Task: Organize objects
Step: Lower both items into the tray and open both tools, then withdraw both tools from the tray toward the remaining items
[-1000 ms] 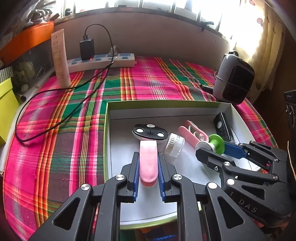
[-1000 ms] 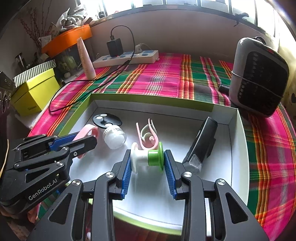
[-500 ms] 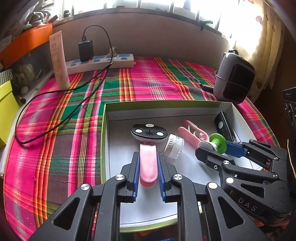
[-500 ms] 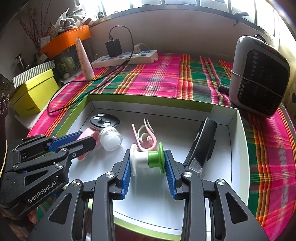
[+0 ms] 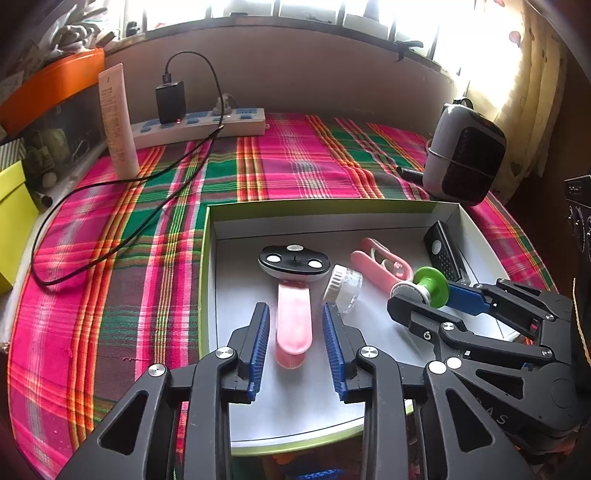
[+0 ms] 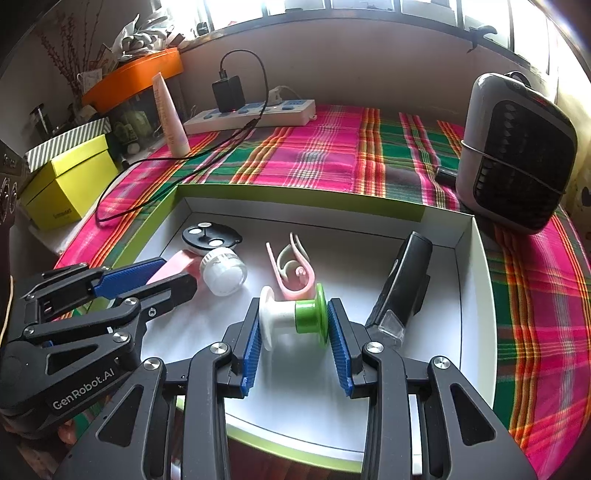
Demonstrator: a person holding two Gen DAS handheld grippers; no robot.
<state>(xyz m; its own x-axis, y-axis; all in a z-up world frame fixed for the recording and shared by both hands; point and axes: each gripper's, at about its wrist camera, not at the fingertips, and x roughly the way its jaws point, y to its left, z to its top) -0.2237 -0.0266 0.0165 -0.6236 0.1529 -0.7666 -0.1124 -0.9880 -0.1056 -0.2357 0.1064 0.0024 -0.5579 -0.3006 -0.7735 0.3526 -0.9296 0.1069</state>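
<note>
Looking along the left gripper point(image 5: 295, 347): jaws opening, pads clear of the pink strap point(image 5: 293, 325) lying between them on the tray point(image 5: 476, 236) floor, tilted downward. Bare floor lies near the tray's left wall.

Right view: "GenRobot.AI" reads on the left gripper point(image 6: 162, 277). The right gripper point(image 6: 295, 343), tilted downward, pinches the white-green spool point(image 6: 293, 319) inside the tray point(image 6: 480, 295)

Bright window point(image 5: 332, 14) above plaid-covered table point(image 5: 295, 162).
</note>
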